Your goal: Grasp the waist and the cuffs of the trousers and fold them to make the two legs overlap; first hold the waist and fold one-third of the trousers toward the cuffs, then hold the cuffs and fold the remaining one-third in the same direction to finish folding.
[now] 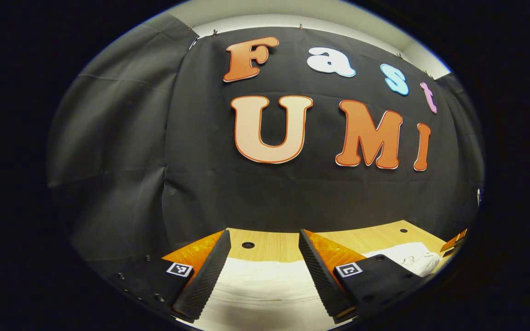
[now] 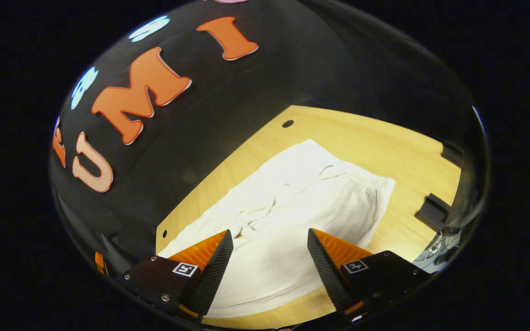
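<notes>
Wooden table bears white trousers; both grippers gape wide, empty.

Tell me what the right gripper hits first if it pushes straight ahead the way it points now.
Most likely the trousers. The right gripper is open and tilted down toward the table, with the white cloth lying between and beyond its fingers. How far above the cloth it is can't be judged.

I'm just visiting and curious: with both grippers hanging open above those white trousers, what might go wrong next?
The drawstring lies loose on the trousers; the open right gripper might pinch it instead of the waistband. The cloth looks rumpled there, so a grab may catch only one layer. The open left gripper faces mostly the wall, so it could come down off target.
</notes>
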